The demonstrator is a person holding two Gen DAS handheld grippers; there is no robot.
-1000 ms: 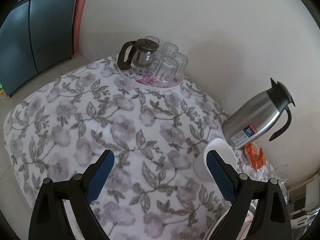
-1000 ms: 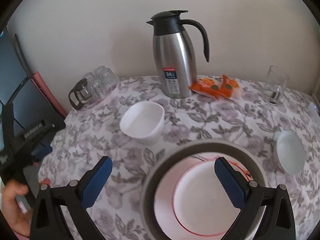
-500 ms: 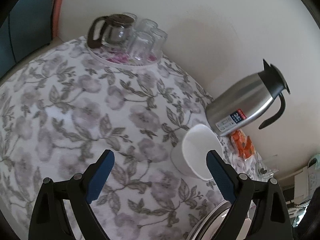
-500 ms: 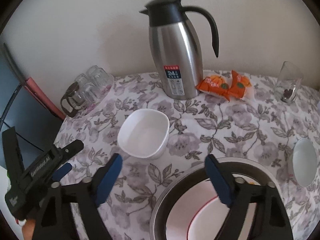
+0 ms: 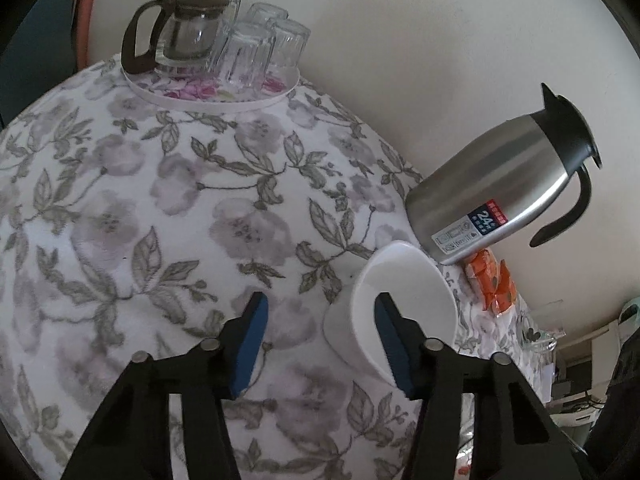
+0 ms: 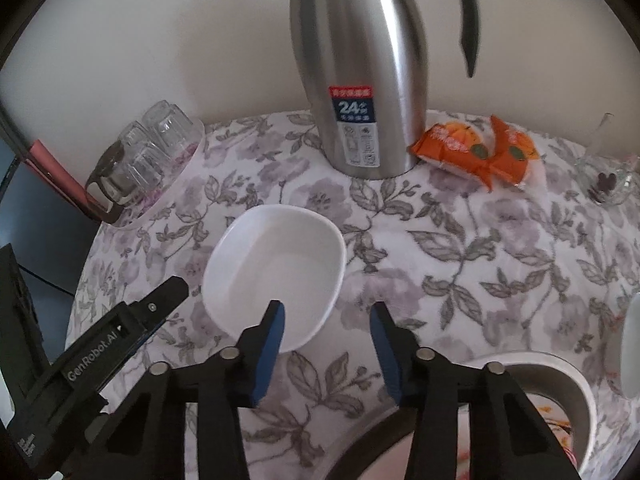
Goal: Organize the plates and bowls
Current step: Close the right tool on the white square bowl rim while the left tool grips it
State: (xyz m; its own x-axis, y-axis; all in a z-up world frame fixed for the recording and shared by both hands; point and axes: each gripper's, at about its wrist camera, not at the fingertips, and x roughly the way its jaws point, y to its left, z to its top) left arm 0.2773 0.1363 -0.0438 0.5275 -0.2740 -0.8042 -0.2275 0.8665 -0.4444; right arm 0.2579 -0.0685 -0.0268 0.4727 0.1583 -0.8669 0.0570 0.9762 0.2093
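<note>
White square bowl (image 6: 276, 276) on the floral tablecloth (image 6: 480, 248), just before the steel carafe (image 6: 360, 68). My left gripper (image 5: 320, 322) and right gripper (image 6: 327, 334) gape, empty. Likely light, glossy, breakable; I'd pinch its near rim.

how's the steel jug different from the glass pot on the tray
The steel jug is opaque metal and tall; the glass pot is see-through and squat. The steel jug stands straight on the cloth, while the glass pot sits on a round tray among upturned glasses. Both have dark handles.
</note>
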